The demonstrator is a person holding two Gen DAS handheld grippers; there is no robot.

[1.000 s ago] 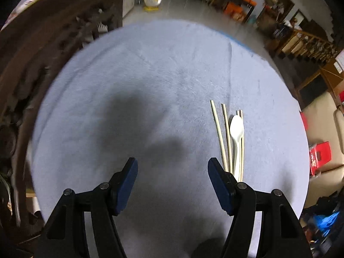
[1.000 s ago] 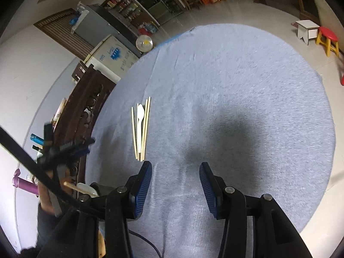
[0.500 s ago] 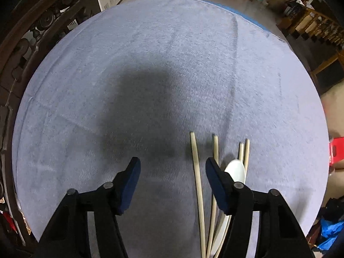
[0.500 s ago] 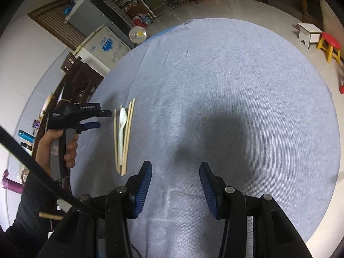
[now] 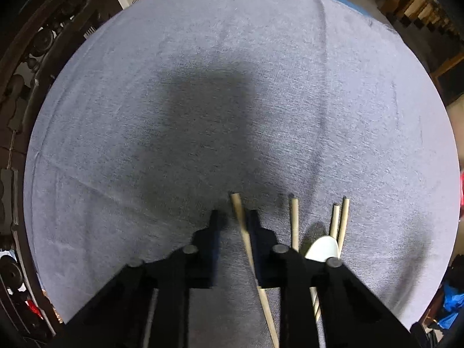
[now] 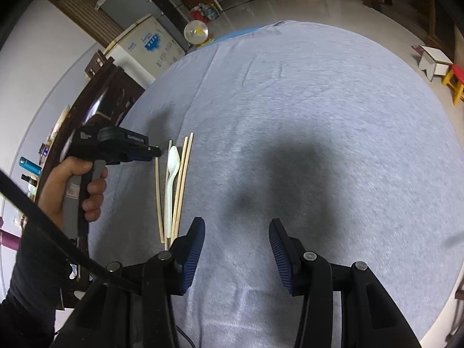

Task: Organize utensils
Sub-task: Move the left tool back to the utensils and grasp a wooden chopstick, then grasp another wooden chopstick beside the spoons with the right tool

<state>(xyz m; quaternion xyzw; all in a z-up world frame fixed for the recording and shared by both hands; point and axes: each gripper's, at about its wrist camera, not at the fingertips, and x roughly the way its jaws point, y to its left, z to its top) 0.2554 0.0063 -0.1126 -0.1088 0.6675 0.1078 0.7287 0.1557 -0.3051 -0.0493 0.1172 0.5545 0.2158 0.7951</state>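
Observation:
Several wooden chopsticks and a white plastic spoon [image 5: 323, 246] lie side by side on the grey cloth of the round table [image 5: 232, 101]. My left gripper [image 5: 234, 217] has its jaws narrowed around the leftmost chopstick [image 5: 242, 226], which runs between the fingers; whether the pads clamp it I cannot tell. In the right wrist view the left gripper [image 6: 155, 152] sits at the far end of that chopstick [image 6: 158, 197], beside the spoon [image 6: 171, 179]. My right gripper [image 6: 236, 246] is open and empty, low over the cloth to the right of the utensils.
A dark carved wooden chair back [image 5: 34, 46] stands at the table's left edge. A white appliance [image 6: 145, 49] and a small fan [image 6: 195, 33] stand on the floor beyond. Stools [image 6: 452, 78] stand to the far right.
My left gripper has moved down to the leftmost chopstick and its jaws have narrowed around it. The right gripper has barely moved and stays open.

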